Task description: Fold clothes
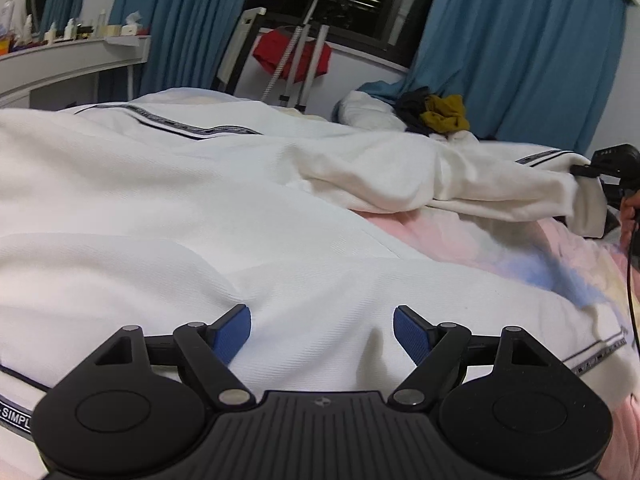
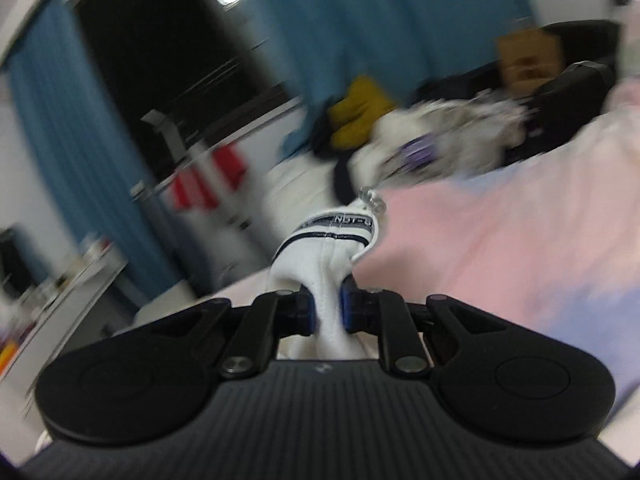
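My left claw (image 1: 322, 330) stands wide open with nothing between its blue pads (image 1: 234, 334); it sits low over the white garment (image 1: 200, 184), whose cloth fills the view directly ahead of and beneath the fingers, a small pucker of fabric rising in the gap between them. The garment lies spread across the bed (image 1: 500, 248), over the pink and blue bedsheet that shows to the right of this claw.

From the left claw, the garment runs away forward and to the right, narrowing into a bunched white sleeve or edge (image 1: 460, 184) with a dark striped trim. That far end reaches my right claw (image 1: 600, 172), seen at the right edge of the left view, well apart from the left one.

In the right wrist view, heavily blurred, my right claw (image 2: 326, 312) is closed tight on a gathered neck of the same white cloth; the trimmed end (image 2: 340, 228) with its dark bands pokes out just beyond the fingertips. The bedsheet lies ahead and to the right of it.

So the long axis of the piece runs between my two claws, the right one holding one end, the left one over the body of the cloth. I judge the coming move turns on the left claw pinching what lies right below it, it being far nearer to that part.

A pile of dark and mustard clothes (image 1: 436, 114) sits further off, beyond the sleeve.
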Demonstrator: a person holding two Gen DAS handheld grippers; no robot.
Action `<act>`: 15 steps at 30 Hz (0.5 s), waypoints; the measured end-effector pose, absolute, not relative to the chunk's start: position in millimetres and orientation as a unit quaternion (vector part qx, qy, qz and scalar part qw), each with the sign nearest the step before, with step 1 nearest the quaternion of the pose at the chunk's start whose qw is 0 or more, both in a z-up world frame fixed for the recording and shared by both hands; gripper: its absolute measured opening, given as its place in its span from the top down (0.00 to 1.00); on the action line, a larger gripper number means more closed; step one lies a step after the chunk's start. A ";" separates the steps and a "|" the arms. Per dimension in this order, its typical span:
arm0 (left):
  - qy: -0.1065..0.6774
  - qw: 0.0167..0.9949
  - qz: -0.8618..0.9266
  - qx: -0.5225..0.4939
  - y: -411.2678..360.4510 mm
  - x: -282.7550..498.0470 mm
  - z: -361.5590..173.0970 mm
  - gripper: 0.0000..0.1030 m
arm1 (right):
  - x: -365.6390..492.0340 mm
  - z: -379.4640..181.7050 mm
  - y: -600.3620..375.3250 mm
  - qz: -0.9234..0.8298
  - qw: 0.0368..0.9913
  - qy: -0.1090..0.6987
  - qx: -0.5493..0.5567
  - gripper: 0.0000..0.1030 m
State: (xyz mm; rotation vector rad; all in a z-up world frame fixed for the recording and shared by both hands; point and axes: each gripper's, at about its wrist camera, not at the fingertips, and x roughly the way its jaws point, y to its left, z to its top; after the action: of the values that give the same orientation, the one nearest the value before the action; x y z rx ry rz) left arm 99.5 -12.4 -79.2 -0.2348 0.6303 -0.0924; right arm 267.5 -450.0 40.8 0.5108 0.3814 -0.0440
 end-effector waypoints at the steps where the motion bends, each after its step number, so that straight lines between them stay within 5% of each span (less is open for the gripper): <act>1: 0.309 0.943 -0.048 -0.113 -13.8 99.8 -79.3 0.22 | 269.1 38.2 -466.5 -0.039 0.948 0.186 0.254 0.85; 12: 0.307 0.945 -0.057 -0.101 -24.8 110.0 -84.9 0.22 | 290.7 -55.1 -537.2 -0.140 0.919 0.171 0.328 0.81; 15: 0.309 0.944 -0.059 -0.100 -23.8 114.4 -85.8 0.22 | 296.9 -60.1 -542.5 -0.148 0.913 0.175 0.338 0.63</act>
State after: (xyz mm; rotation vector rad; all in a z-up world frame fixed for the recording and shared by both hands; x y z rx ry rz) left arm 114.4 -23.8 -85.8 -0.2030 0.6300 -0.1204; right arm 296.9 -542.5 -60.1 0.6955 0.3607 -0.3045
